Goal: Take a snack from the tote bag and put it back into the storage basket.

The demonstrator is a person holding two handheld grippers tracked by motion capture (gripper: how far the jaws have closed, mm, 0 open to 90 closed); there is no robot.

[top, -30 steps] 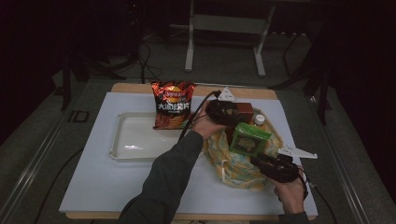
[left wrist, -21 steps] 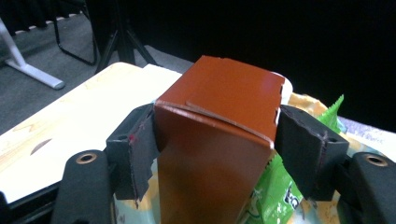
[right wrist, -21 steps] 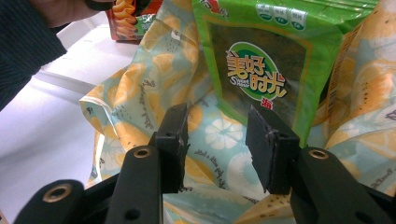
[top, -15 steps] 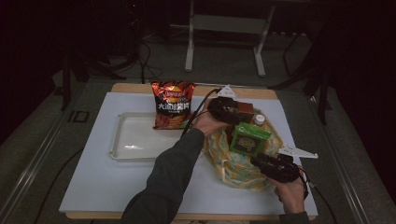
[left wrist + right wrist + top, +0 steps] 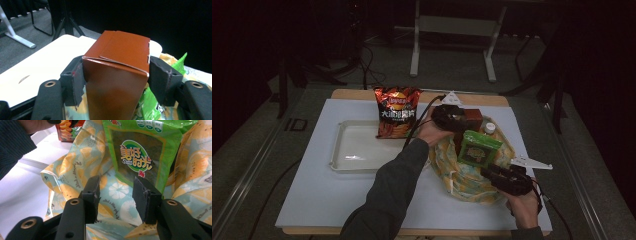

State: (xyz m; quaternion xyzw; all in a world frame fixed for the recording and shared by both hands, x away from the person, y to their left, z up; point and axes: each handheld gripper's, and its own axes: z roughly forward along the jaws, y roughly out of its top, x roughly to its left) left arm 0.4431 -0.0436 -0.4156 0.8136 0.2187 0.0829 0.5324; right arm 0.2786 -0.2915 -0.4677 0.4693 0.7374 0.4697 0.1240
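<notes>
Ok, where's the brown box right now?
In the high view the brown box stands at the far edge of the fruit-print bag, right of the chip bag and behind the green packet, with the left gripper clamped on its sides.

brown box [image 5: 116,82] base cut off by frame edge, green packet [image 5: 150,105] mostly hidden — behind box

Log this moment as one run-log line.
left gripper: shut on brown carton, jaws just closing | right gripper: open, at patterned bag below green packet | tray: bare
</notes>
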